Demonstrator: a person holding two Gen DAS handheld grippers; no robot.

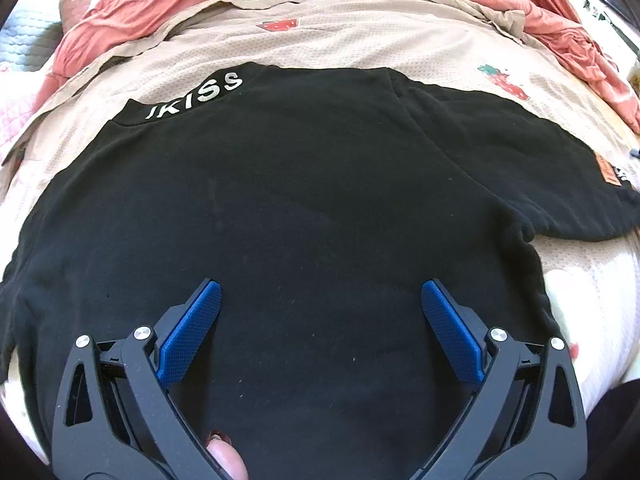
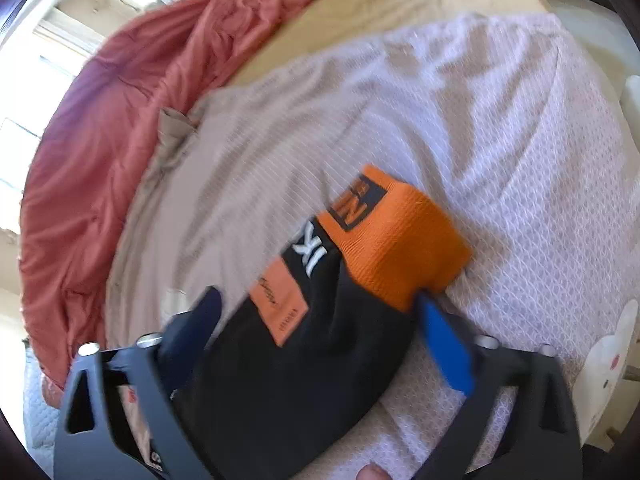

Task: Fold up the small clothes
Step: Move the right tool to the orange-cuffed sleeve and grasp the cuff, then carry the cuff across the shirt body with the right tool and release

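1. A black shirt (image 1: pixel 304 216) lies flat on the bed (image 1: pixel 360 44), collar away, reading "IKISS".
2. Left tongs (image 1: pixel 320 296) hover spread above it.
3. Right tongs (image 2: pixel 320 304) straddle its orange-cuffed sleeve (image 2: pixel 304 344) (grip unclear; "IK" readable).

Both wrist views look steeply down, close (shared: black shirt (image 1: pixel 300 208)).
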